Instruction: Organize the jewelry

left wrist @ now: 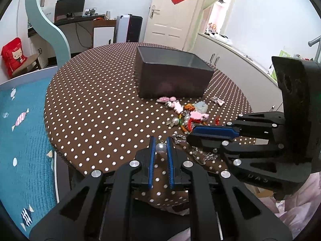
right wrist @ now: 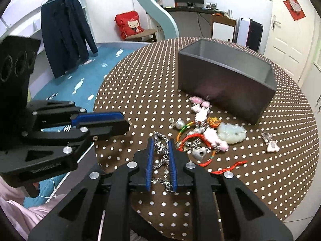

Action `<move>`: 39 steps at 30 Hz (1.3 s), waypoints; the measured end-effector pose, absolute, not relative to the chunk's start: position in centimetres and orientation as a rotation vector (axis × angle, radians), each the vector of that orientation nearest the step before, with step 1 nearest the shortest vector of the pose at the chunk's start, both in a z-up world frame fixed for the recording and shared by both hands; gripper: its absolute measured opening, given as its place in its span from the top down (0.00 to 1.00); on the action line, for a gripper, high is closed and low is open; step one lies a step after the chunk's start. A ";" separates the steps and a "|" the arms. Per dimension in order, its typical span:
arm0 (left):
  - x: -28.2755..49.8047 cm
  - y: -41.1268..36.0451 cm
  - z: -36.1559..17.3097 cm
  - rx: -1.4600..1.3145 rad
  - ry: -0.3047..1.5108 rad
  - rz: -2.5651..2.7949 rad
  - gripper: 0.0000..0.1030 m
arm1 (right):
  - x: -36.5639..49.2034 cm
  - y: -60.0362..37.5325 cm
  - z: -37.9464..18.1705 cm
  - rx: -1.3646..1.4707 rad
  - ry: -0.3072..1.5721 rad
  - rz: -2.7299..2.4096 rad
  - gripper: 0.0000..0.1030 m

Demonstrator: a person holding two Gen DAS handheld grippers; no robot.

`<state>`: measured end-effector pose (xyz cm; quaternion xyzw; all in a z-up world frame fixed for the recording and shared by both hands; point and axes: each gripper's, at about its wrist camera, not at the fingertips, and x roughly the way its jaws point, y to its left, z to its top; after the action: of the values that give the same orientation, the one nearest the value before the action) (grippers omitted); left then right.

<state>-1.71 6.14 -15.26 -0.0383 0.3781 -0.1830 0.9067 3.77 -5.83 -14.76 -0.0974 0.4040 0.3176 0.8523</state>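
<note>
At nine o'clock our left gripper [left wrist: 161, 140] pinches a white pearl [left wrist: 161, 148] between its narrow blue pads, near the six o'clock rim of the dotted round table [left wrist: 96, 104]. Just to its right, our right gripper [right wrist: 161, 140] is clamped on a silver chain [right wrist: 160, 146] that trails down between its fingers. At two o'clock from it lies the heap of loose jewelry [right wrist: 208, 132], and beyond, at one o'clock, stands the open dark box [right wrist: 226, 80].

Both my wrist cameras look down along their fingers, close over the bench [left wrist: 100, 104]; both see the box [left wrist: 172, 74], each from its side.
</note>
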 end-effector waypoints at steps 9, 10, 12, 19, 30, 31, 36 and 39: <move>-0.1 5.6 -13.1 -0.077 0.721 -0.384 0.89 | 4.8 -8.2 -12.0 -0.179 0.766 0.607 0.87; 0.2 5.5 -12.6 -0.073 0.708 -0.382 0.89 | 5.0 -8.5 -11.6 -0.176 0.755 0.598 0.87; 0.7 5.4 -11.9 -0.066 0.692 -0.382 0.89 | 5.4 -8.7 -10.9 -0.174 0.736 0.583 0.87; 3.0 4.5 -8.8 -0.058 0.615 -0.398 0.89 | 7.4 -10.1 -8.2 -0.159 0.664 0.544 0.87; 6.7 2.7 -4.4 -0.031 0.509 -0.436 0.89 | 11.0 -10.5 -3.7 -0.182 0.541 0.524 0.87; 7.2 2.5 -4.3 -0.034 0.508 -0.438 0.89 | 11.4 -10.5 -3.6 -0.181 0.539 0.525 0.87; 9.5 1.7 -5.0 -0.052 0.546 -0.445 0.89 | 13.0 -10.3 -4.9 -0.172 0.577 0.522 0.87; 10.9 1.3 -6.4 -0.060 0.597 -0.446 0.89 | 14.3 -10.3 -7.3 -0.154 0.653 0.526 0.87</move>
<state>10.92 1.29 -6.37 -0.0293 0.2918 -0.2180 0.9308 14.27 -10.28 -7.30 -0.0745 0.3165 0.2552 0.9106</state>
